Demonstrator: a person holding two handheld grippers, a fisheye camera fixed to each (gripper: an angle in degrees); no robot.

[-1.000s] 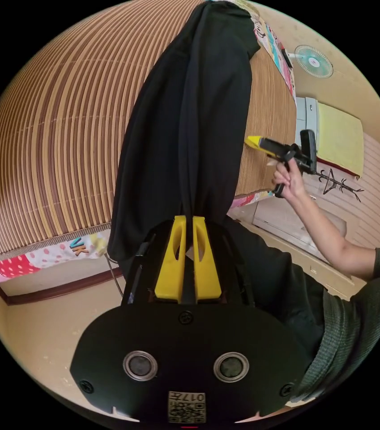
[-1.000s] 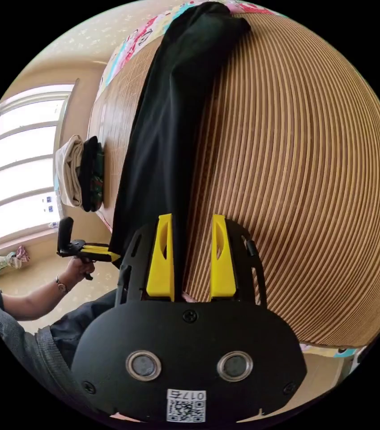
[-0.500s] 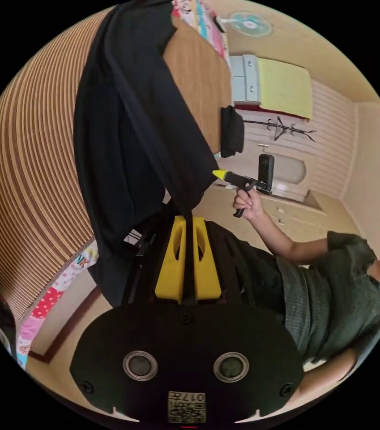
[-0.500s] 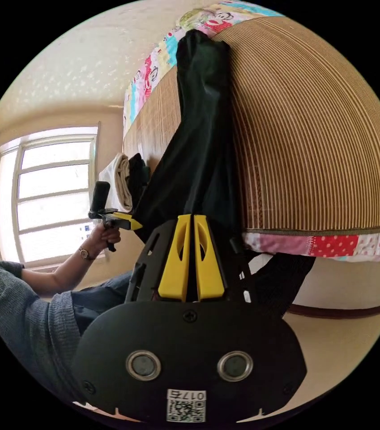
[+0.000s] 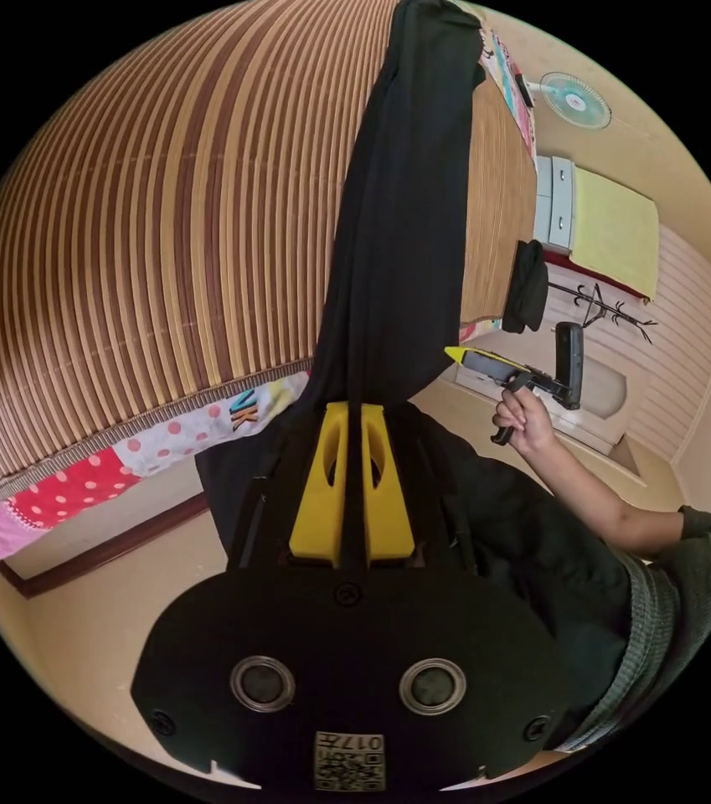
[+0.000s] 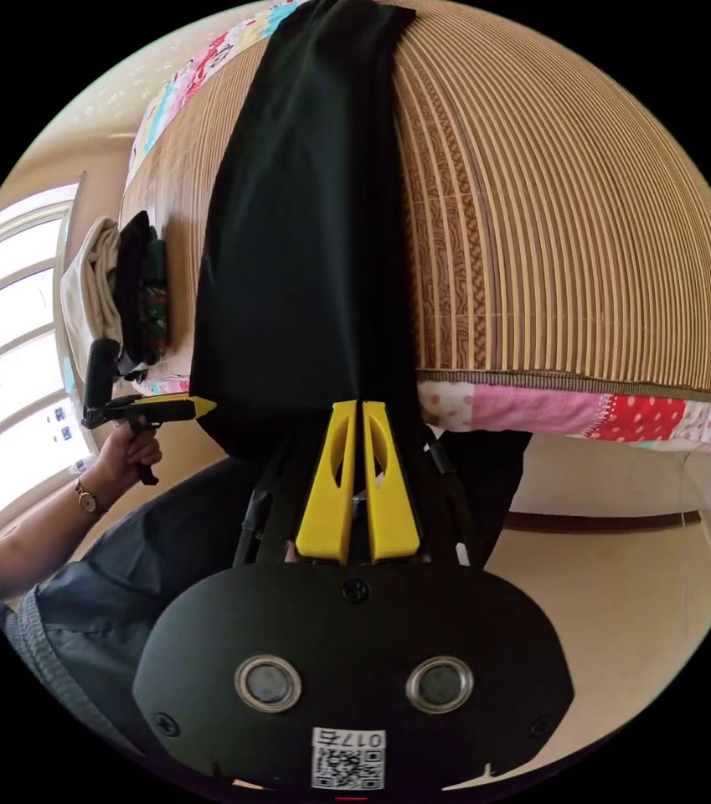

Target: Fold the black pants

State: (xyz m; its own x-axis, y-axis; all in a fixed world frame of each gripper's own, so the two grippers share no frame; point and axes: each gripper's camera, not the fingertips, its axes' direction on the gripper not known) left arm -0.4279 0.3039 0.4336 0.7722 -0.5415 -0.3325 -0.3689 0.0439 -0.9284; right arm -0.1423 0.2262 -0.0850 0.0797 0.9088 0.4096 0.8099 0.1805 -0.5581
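Note:
The black pants lie stretched lengthwise on a striped bamboo mat on a bed, their near end hanging past the bed's edge. My left gripper is shut on that near end, black cloth pinched between its yellow jaws. In the right gripper view the pants run up the mat, and my right gripper is shut on the same end. Each view also catches the other gripper held in a hand: the right gripper and the left gripper, both at the pants' edges.
A patchwork quilt edges the bed below the mat. Folded clothes are stacked on the mat's far side by a window. A fan, a cabinet and a coat rack stand beyond the bed. The person's legs are close below.
My right gripper stood open beside the pants a second ago and is now shut on them. Both grippers have drawn the near end off the bed's edge; both views swung.

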